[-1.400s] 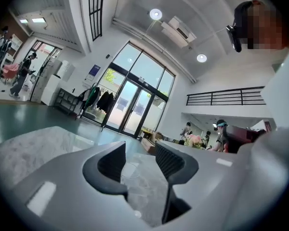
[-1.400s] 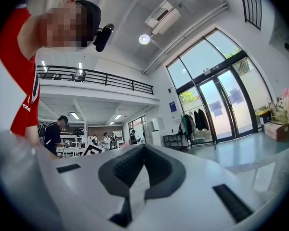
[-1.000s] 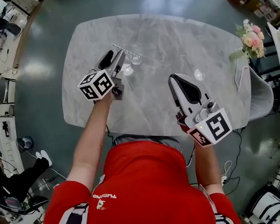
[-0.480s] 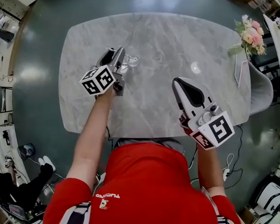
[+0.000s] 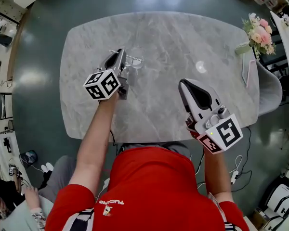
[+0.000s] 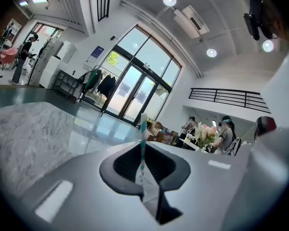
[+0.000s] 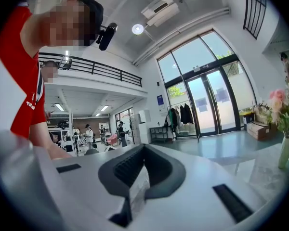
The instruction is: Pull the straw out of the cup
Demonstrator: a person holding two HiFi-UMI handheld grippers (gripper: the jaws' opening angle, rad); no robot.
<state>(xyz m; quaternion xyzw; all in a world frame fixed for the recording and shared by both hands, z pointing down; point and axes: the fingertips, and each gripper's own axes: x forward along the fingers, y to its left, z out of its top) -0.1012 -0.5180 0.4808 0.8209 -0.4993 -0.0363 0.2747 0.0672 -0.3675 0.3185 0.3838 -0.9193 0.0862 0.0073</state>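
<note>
Our left gripper (image 5: pixel 122 57) reaches out over the left part of the grey marble table (image 5: pixel 183 37), its tip right beside the clear cup (image 5: pixel 135 60), which stands toward the far left of the tabletop. In the left gripper view, the green-and-white striped straw (image 6: pixel 142 138) rises upright between the jaws of that gripper (image 6: pixel 145 179), which are closing and now pinch it low down, while its upper end sticks up above them. We cannot make out the cup itself in that view, since the jaws cover it. Our right gripper (image 5: pixel 188 86) hangs above the near right part of the table, well apart from the cup. Its own view shows its jaws (image 7: pixel 135 186) clenched together with nothing between them. A vase of pink flowers (image 5: pixel 257 30) stands at the far right edge of the table.
</note>
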